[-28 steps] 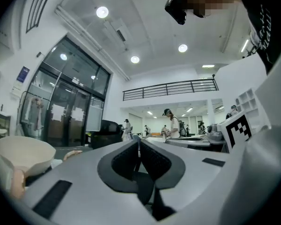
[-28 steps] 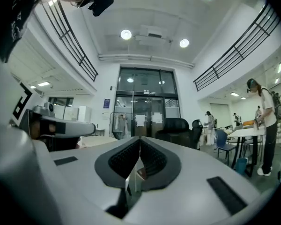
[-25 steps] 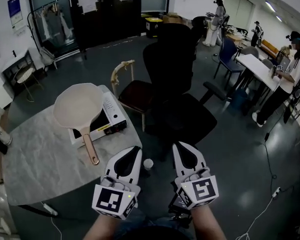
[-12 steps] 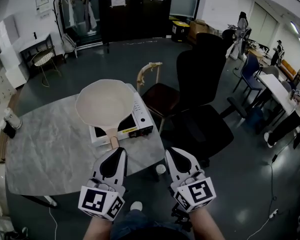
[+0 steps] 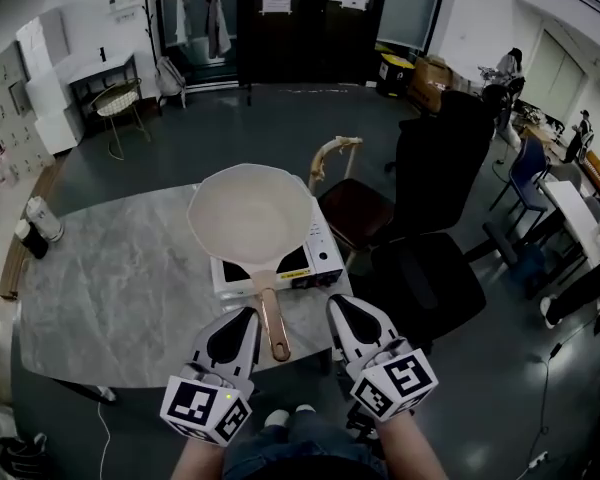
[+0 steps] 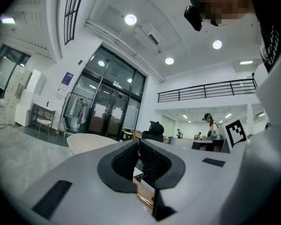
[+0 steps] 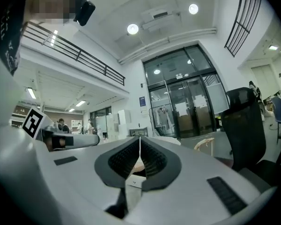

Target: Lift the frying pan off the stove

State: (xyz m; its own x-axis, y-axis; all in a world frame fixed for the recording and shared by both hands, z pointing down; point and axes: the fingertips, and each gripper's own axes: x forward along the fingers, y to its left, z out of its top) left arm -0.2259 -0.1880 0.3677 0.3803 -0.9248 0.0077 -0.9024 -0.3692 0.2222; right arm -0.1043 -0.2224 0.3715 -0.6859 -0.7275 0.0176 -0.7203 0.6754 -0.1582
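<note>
A cream frying pan (image 5: 250, 215) with a copper handle (image 5: 271, 320) rests on a white portable stove (image 5: 305, 264) at the near right edge of a grey marble table (image 5: 110, 288). The handle points toward me. My left gripper (image 5: 249, 316) is shut and empty, its tip just left of the handle's end. My right gripper (image 5: 333, 305) is shut and empty too, a little right of the handle, over the table's edge. In the left gripper view the pan (image 6: 91, 142) shows beyond the closed jaws. The right gripper view shows the pan's pale rim (image 7: 171, 141) past its tips.
A black office chair (image 5: 432, 208) and a brown wooden chair (image 5: 348, 203) stand right of the table. Two small containers (image 5: 37, 224) sit at the table's far left. A clothes rack (image 5: 195, 23) stands at the back, and people work at desks (image 5: 583, 208) far right.
My view has swung so the table and pan now lie straight ahead and closer. Both grippers, still shut, have come up to either side of the pan handle's end.
</note>
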